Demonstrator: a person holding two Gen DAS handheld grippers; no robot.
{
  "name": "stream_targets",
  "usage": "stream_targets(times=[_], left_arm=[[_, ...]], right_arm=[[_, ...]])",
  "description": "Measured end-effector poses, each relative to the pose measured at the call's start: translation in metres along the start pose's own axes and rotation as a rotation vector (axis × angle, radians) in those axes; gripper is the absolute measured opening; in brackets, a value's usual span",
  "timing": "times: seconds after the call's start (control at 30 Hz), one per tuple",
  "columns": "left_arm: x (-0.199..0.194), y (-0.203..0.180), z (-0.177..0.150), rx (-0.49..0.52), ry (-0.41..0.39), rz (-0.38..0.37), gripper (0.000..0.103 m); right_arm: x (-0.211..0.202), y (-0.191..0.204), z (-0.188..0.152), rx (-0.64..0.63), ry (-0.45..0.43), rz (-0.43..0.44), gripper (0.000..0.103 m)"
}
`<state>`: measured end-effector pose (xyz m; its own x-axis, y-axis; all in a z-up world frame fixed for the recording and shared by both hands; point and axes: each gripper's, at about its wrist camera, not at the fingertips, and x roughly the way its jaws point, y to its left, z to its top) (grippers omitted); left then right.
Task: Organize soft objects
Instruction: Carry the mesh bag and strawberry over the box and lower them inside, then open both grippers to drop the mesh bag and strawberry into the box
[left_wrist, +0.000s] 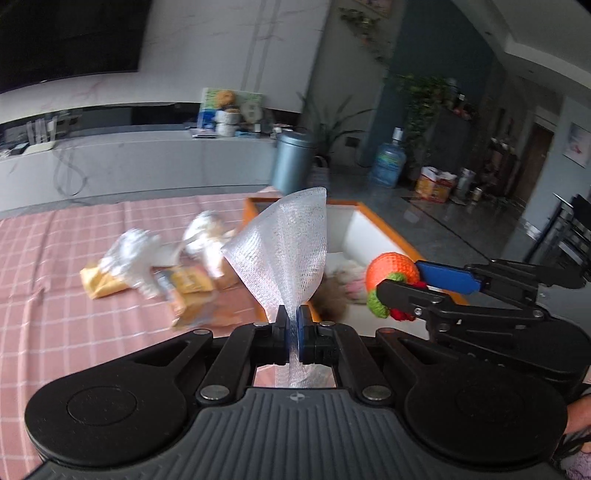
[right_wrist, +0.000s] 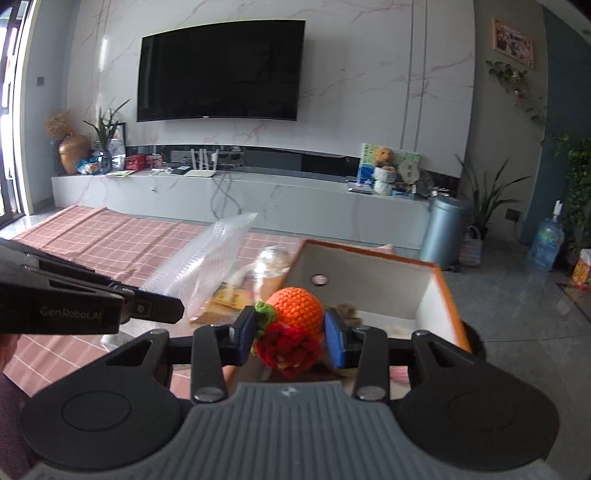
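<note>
A clear bubble-wrap sheet (left_wrist: 284, 251) fans upward, pinched tight in the left tongs (left_wrist: 294, 325). Beside it, the right tongs (right_wrist: 290, 332) clamp a crocheted orange toy (right_wrist: 295, 308) above the orange-rimmed white box (right_wrist: 373, 254). Blurred packets (left_wrist: 147, 266), possibly snack bags, lie on the pink checked surface (left_wrist: 55, 332).

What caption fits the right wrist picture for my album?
Right claw holds a crocheted orange toy near the orange-rimmed box.
</note>
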<state>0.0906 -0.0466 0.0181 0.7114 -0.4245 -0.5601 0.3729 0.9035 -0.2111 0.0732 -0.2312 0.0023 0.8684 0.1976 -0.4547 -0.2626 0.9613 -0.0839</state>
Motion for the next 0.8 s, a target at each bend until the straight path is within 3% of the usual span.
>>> stream_targets(times=[0.13,0.3,0.53,0.8], left_arm=[[0.022,-0.033,0.015,0.108,0.044,-0.075,0.004],[0.062,-0.065,0.019,0.235,0.160,-0.110,0.004],[0.108,-0.088,0.019,0.362,0.304,-0.148,0.004],[0.143,-0.093,0.020,0.384,0.396,-0.121,0.004]], right_arm=[[-0.006,-0.029,0.004,-0.056,0.016,-0.075,0.040],[0.005,-0.063,0.005,-0.098,0.133,-0.086,0.040],[0.041,-0.088,-0.001,-0.126,0.311,-0.026,0.040],[0.082,-0.083,-0.013,-0.197,0.493,0.080,0.040]])
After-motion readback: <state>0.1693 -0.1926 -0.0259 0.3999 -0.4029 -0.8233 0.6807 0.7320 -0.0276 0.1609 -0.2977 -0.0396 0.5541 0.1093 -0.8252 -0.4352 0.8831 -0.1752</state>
